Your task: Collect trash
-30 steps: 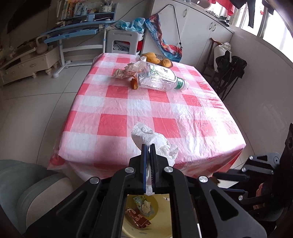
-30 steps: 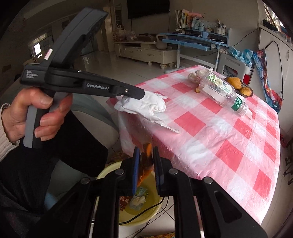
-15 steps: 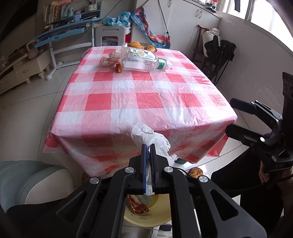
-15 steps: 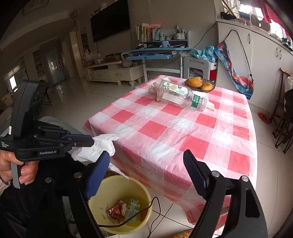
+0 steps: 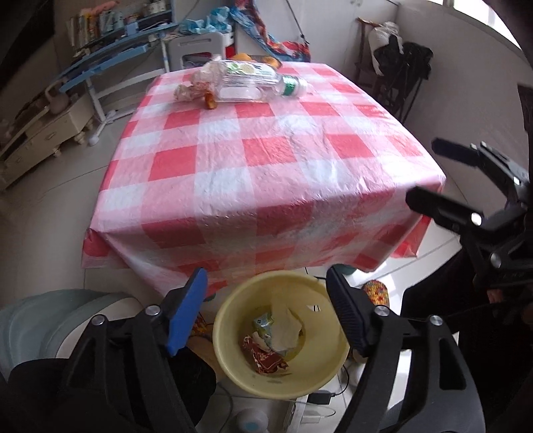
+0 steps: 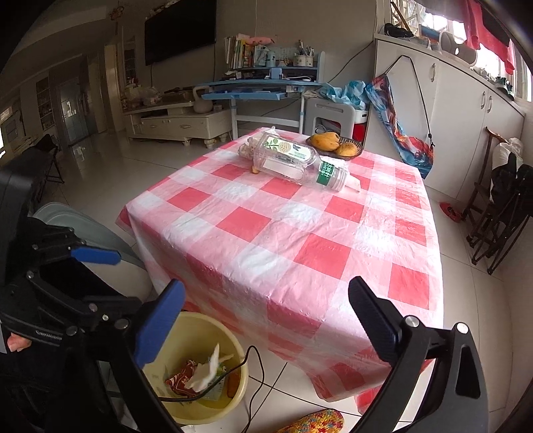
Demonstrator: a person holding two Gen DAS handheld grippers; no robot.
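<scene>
- Below your left gripper, jaws spread wide, white tissue lies inside the yellow bin.
- Your right gripper gapes apart, empty.
- Plastic bottle lies far on the table.

**A bright living room with a checked table**

A table under a red-and-white checked cloth stood on pale glossy floor tiles. Behind it were a blue desk with a bookshelf, a cream TV cabinet, and a dark wall-mounted television. White cupboards lined the right wall beneath daylit windows.
</scene>
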